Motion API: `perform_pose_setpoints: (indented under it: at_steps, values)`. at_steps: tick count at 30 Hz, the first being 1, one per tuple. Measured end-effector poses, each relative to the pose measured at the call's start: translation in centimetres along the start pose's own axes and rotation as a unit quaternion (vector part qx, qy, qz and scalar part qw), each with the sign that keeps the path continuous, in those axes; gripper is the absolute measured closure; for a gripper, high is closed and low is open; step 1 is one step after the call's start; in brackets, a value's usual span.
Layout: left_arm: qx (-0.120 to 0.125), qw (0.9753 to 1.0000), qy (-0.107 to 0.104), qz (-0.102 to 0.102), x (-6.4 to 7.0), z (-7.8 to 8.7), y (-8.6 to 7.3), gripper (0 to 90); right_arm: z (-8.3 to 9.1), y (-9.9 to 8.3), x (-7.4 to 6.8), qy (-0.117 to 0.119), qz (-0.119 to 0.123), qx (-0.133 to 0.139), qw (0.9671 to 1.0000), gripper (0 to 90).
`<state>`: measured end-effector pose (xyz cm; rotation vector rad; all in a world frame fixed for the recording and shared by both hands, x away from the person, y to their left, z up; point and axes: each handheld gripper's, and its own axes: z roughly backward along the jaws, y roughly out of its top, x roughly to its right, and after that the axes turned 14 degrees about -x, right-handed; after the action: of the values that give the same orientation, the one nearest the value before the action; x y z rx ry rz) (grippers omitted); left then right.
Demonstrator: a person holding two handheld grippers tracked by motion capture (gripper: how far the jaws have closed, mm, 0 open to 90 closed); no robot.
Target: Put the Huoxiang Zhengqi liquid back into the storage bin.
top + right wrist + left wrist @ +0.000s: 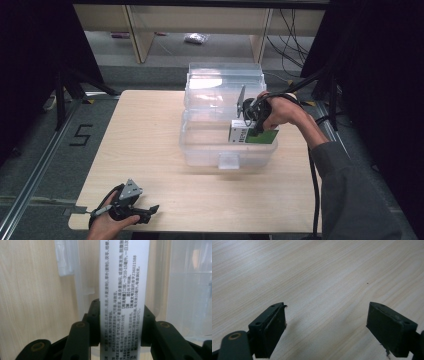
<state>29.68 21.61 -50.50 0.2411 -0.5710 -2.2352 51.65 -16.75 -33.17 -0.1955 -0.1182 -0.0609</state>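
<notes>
Pale wooden table (150,150), grey floor (30,150)

Box (124,290) ends cut off top and bottom in right gripper view; print blurry. Right gripper (256,125) hides box middle (250,135) overhead.

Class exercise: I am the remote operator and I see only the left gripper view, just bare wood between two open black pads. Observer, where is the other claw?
Observer: The right claw is over the clear plastic bin, at its right side.
Operator: Is it carrying anything?
Observer: Yes, it is shut on a white and green box with printed text.
Operator: And where does my claw sit on the table?
Observer: The left claw lies near the table's front left corner, in the person's hand.
</notes>
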Motion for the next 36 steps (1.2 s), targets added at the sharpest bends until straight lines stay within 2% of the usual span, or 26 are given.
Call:
perform_pose_setpoints:
  at_steps: [2, 6, 7, 10, 11, 12, 13, 14, 21, 25, 27, 28, 29, 30, 31, 33, 34, 35, 36]
  values:
    - [-0.003, 1.0, 0.0, -0.001, 0.0, 0.0, 0.0, 15.1, -0.2, 0.0, -0.1, 0.009, -0.009, -0.004, 0.9999, 63.9]
    - [0.0, 1.0, 0.0, 0.0, 0.0, 0.0, 0.0, 15.1, -1.0, 0.1, 0.1, 0.013, -0.002, -0.005, 0.9999, 63.9]
    - [-0.006, 1.0, 0.002, -0.006, -0.1, 0.0, 0.0, 15.1, -1.3, 0.2, 0.2, 0.009, 0.007, -0.002, 0.9999, 63.9]
    - [-0.006, 1.0, 0.002, -0.006, -0.1, 0.0, 0.0, 15.1, -1.5, 0.3, 0.2, 0.01, 0.007, -0.004, 0.9999, 63.9]
    - [-0.006, 1.0, 0.002, -0.006, -0.1, 0.0, 0.0, 15.1, -1.7, 0.3, 0.2, 0.018, -0.006, -0.007, 0.9998, 63.9]
    - [-0.006, 1.0, 0.002, -0.006, -0.1, 0.0, 0.0, 15.1, -1.7, 0.3, 0.2, 0.018, -0.006, -0.007, 0.9998, 63.9]
    - [-0.006, 1.0, 0.002, -0.006, -0.1, 0.0, 0.0, 15.1, -2.1, 0.4, 0.3, 0.016, 0.008, -0.005, 0.9998, 63.9]
    - [-0.006, 1.0, 0.002, -0.006, -0.1, 0.0, 0.0, 15.1, -2.3, 0.3, 0.2, 0.021, -0.004, -0.01, 0.9997, 63.9]
    - [-0.006, 1.0, 0.002, -0.006, -0.1, 0.0, 0.0, 15.1, -3.2, 0.4, 0.5, 0.022, 0.01, -0.002, 0.9997, 63.8]
    - [-0.006, 1.0, 0.002, -0.006, -0.1, 0.0, 0.0, 15.1, -3.8, 0.5, 0.6, 0.026, 0.003, -0.004, 0.9996, 63.8]
    - [-0.006, 1.0, 0.001, -0.006, -0.1, 0.0, 0.0, 15.1, -4.3, 0.5, 0.6, 0.027, 0.009, -0.003, 0.9996, 63.8]
    - [-0.006, 1.0, 0.001, -0.006, -0.1, 0.0, 0.0, 15.1, -4.5, 0.4, 0.5, 0.031, -0.002, -0.012, 0.9994, 63.8]
    - [-0.006, 1.0, 0.001, -0.006, -0.1, 0.0, 0.0, 15.1, -4.6, 0.4, 0.5, 0.032, 0.002, -0.015, 0.9994, 63.8]
    - [-0.006, 1.0, 0.001, -0.006, -0.1, 0.0, 0.0, 15.1, -4.8, 0.4, 0.7, 0.029, 0.016, -0.005, 0.9994, 63.8]
    - [-0.006, 1.0, 0.001, -0.006, 0.0, 0.0, 0.0, 15.1, -5.0, 0.4, 0.6, 0.033, 0.009, -0.007, 0.9994, 63.8]
    - [-0.006, 1.0, 0.002, -0.006, 0.0, 0.0, 0.0, 15.1, -5.1, 0.5, 0.6, 0.029, 0.011, -0.006, 0.9995, 63.7]
    - [-0.006, 1.0, 0.002, -0.006, 0.0, 0.0, 0.0, 15.1, -5.3, 0.4, 0.5, 0.038, -0.003, -0.009, 0.9993, 63.7]
    - [-0.006, 1.0, 0.002, -0.006, 0.0, 0.0, 0.0, 15.1, -5.5, 0.5, 0.6, 0.035, 0.014, 0.0, 0.9993, 63.7]
    - [-0.006, 1.0, 0.002, -0.006, -0.1, 0.0, 0.0, 15.1, -5.6, 0.5, 0.5, 0.036, 0.003, -0.005, 0.9993, 63.7]
